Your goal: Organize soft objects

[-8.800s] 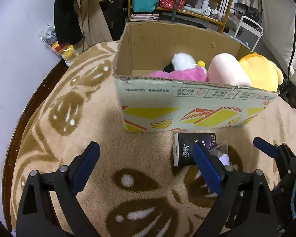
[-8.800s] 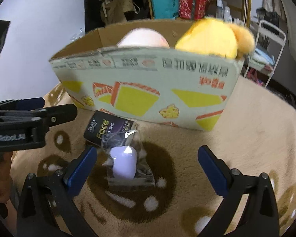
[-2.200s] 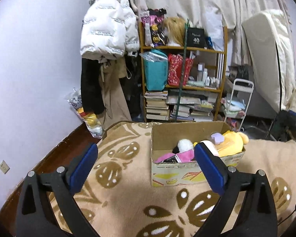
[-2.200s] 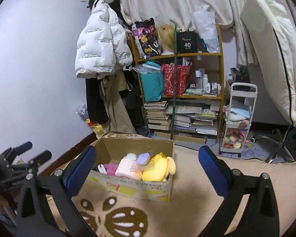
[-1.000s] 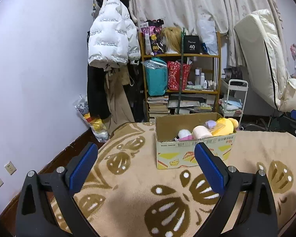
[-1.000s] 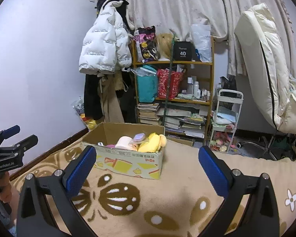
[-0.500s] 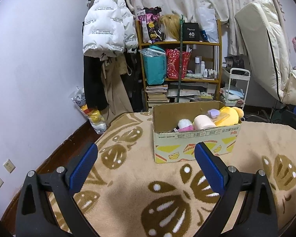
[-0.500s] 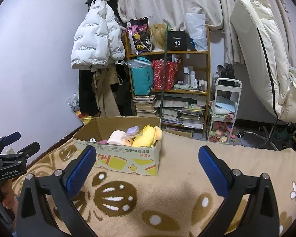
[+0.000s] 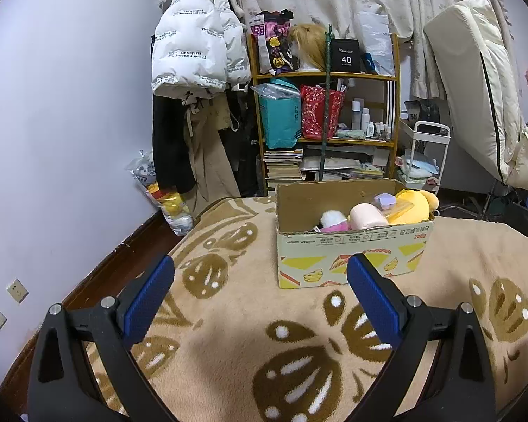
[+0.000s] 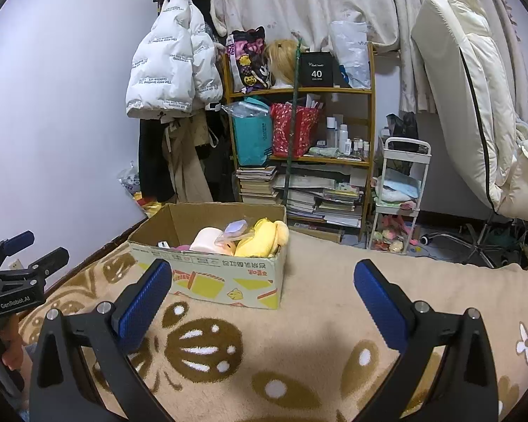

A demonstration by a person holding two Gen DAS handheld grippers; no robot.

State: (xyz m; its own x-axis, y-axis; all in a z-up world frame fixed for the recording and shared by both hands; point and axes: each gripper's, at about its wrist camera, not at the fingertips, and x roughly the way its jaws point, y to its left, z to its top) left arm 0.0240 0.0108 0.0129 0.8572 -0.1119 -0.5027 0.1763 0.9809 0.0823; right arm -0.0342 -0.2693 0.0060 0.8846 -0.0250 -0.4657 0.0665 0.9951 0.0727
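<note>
A cardboard box (image 9: 355, 251) (image 10: 207, 277) stands on the beige patterned blanket. Inside lie a yellow plush (image 9: 415, 205) (image 10: 260, 239), a pale pink roll-shaped plush (image 9: 366, 216) (image 10: 207, 237), a white-and-pink plush (image 9: 331, 219) and a lilac item in clear wrap (image 9: 387, 199) (image 10: 236, 228). My left gripper (image 9: 260, 293) is open and holds nothing, well short of the box. My right gripper (image 10: 260, 295) is open too, nothing between its fingers. The left gripper (image 10: 16, 263) shows at the far left of the right wrist view, with a hand (image 10: 7, 346) under it.
A wooden shelf (image 9: 327, 133) (image 10: 299, 147) with bags, books and bottles stands behind the box. Coats (image 9: 193, 81) hang on the wall at left. A white trolley (image 10: 401, 197) and a folded mattress (image 10: 475, 105) are at right. The blanket (image 9: 228, 316) spreads all around the box.
Both grippers pulled back and rose from close to the box to a far view of the room. The dark packet and wrapped lilac item no longer lie on the blanket; a wrapped lilac item now lies in the box.
</note>
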